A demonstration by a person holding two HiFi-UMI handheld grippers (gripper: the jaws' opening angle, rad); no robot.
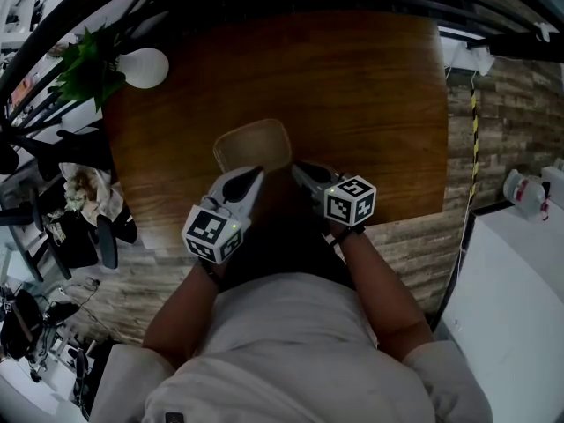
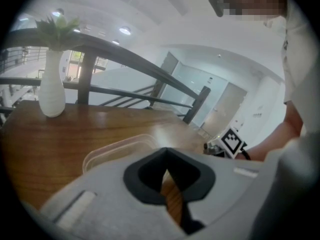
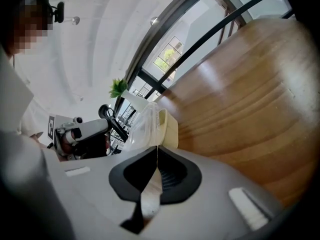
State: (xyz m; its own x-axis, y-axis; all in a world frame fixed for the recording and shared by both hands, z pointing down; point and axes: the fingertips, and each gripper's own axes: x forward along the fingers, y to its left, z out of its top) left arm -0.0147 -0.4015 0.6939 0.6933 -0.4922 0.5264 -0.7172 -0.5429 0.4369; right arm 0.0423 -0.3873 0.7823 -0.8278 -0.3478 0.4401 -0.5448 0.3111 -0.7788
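Right gripper [image 3: 157,147] was pinched shut on the thin pale rim of the clear, round-cornered plastic container [image 1: 253,145], which sat near the front edge of the glossy wooden table [image 1: 370,95]. Left gripper [image 2: 166,159], closed and empty, hovered just beside it, with broad bare wood beyond.

Head overhead, gripper views low; table [image 1: 370,86] shared

Hand-held gripper [image 3: 157,148] clamped on clear container [image 3: 145,119]

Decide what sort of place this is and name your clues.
Probably an indoor office or lab space: a wooden table bearing a white vase and a clear container stands against a dark railing, with cables and gear crowding the floor beside it.
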